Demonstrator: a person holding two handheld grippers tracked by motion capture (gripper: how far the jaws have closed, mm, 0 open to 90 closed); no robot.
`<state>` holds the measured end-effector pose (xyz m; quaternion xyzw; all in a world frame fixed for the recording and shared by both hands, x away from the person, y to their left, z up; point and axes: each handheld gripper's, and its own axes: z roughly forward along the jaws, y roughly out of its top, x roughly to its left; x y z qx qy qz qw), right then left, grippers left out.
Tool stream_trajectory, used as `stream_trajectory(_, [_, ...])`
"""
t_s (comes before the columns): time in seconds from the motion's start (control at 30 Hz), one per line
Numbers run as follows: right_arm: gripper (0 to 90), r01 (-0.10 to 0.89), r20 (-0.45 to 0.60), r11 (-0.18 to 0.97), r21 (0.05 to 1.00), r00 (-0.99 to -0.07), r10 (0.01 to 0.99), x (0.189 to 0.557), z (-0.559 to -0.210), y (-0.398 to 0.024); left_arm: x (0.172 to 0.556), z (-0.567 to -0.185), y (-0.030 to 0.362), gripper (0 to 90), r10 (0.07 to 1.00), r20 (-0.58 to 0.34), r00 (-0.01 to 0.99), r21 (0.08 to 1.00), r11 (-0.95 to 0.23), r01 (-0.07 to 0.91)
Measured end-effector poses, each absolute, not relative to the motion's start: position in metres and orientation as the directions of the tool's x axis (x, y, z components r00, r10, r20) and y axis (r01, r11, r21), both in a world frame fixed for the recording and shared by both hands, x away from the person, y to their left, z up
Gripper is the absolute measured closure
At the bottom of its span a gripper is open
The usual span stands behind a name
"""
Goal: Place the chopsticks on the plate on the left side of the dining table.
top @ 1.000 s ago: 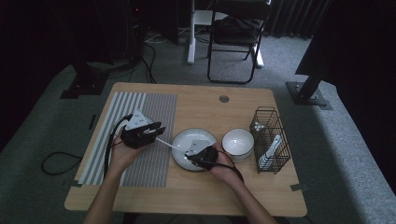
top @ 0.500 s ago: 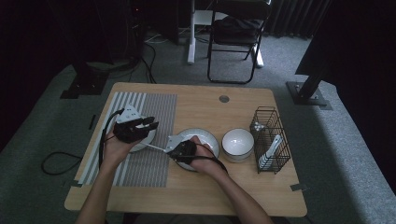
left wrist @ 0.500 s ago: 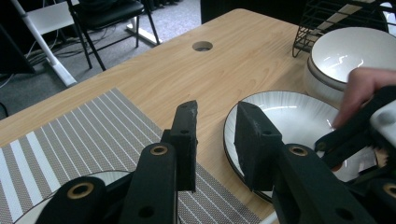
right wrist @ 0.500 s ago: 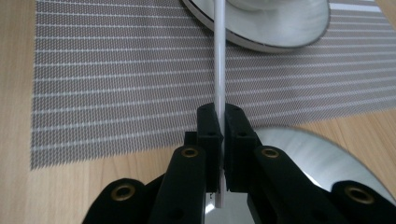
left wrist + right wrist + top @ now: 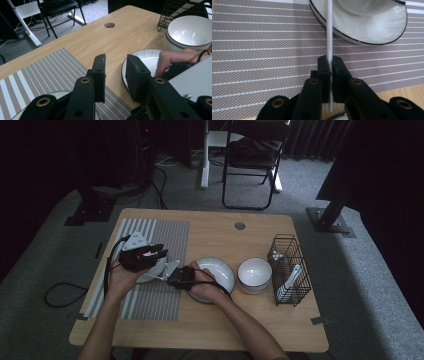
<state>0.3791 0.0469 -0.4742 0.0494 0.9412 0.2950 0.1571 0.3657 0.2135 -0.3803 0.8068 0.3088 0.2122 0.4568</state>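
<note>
The white spoon (image 5: 329, 37) is pinched by its thin handle between the pads of my right gripper (image 5: 330, 65), clenched hard on it. Its far end reaches in over the rim of the small white bowl (image 5: 372, 27) that sits on the striped placemat (image 5: 262, 50). My left gripper (image 5: 145, 255) hovers above that bowl with its jaws parted and nothing between them. Just past the placemat's right edge lies the white plate (image 5: 220, 270), under my right hand (image 5: 202, 287); beyond it stands a second white bowl (image 5: 254, 272), then the black wire basket (image 5: 290, 270).
</note>
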Motion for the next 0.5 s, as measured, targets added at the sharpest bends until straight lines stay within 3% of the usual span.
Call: stream_trajectory(0.5, [86.4,0.012,-0.246,0.833,0.554,-0.953,0.177,0.389,-0.483,0.067,0.37,-0.383,0.219,70.5,0.707,0.048,0.706,0.866,-0.382,0.323])
